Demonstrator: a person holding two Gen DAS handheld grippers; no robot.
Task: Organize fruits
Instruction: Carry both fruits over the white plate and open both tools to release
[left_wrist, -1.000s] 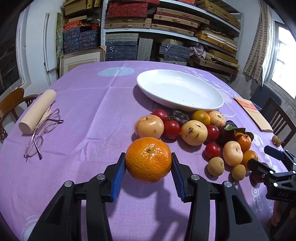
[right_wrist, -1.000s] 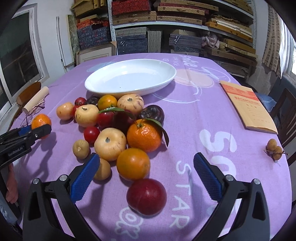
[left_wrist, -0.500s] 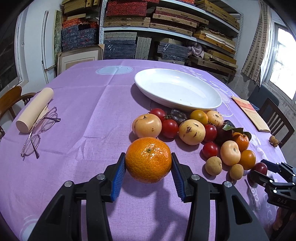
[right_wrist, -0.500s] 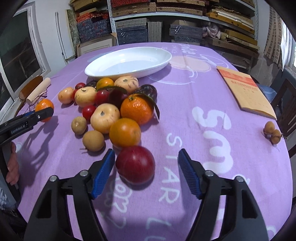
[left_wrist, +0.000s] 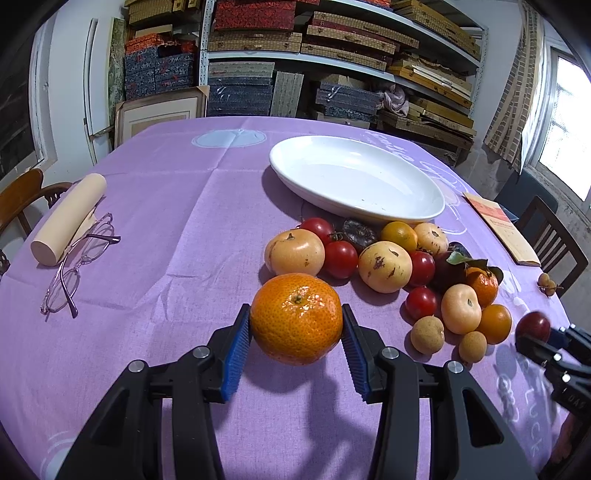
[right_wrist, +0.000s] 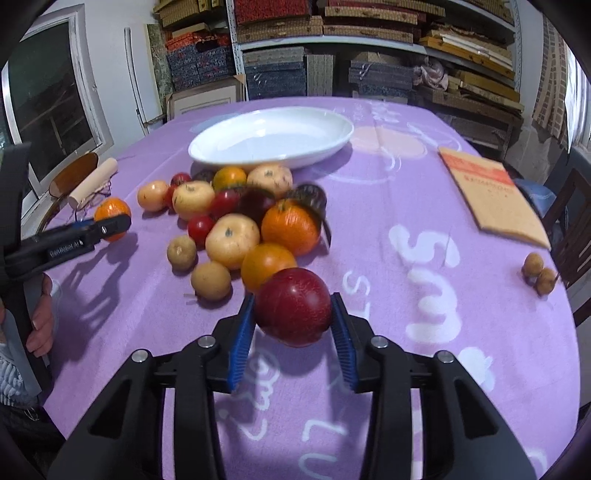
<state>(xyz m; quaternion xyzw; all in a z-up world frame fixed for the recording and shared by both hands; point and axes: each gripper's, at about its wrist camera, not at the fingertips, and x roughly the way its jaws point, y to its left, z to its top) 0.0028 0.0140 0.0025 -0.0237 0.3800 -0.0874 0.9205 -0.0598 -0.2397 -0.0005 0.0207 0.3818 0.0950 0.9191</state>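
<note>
While the left gripper (left_wrist: 296, 334) clamps a mandarin (left_wrist: 296, 318) between its blue pads just in front of the fruit pile (left_wrist: 391, 269), the right gripper (right_wrist: 293, 323) has just been closing and now pinches a dark red plum (right_wrist: 293, 306) at the pile's near right edge, both pads pressed against its sides. Seen from the left wrist, the plum (left_wrist: 533, 325) sits at the tips of the right gripper (left_wrist: 543, 341), right of the pile and clear of the other fruit. Heaped on the purple tablecloth (left_wrist: 184, 206), the pile holds red tomatoes, pale yellow round fruit, small tan fruit, oranges and a leafy tangerine (left_wrist: 481, 284), touching one another. Directly behind the pile, almost against its far fruit, lies a white oval dish (left_wrist: 356, 177) with nothing in it. Far left of the pile are a pair of glasses (left_wrist: 75, 269) and a cream roll (left_wrist: 68, 218) resting against them. Right of the pile lie a tan booklet (right_wrist: 493, 195) and, nearer the table edge, a small cluster of brown fruit (right_wrist: 539, 273). A person's hand (right_wrist: 38, 317) grips the left tool's handle at the left border of the right wrist view.
</note>
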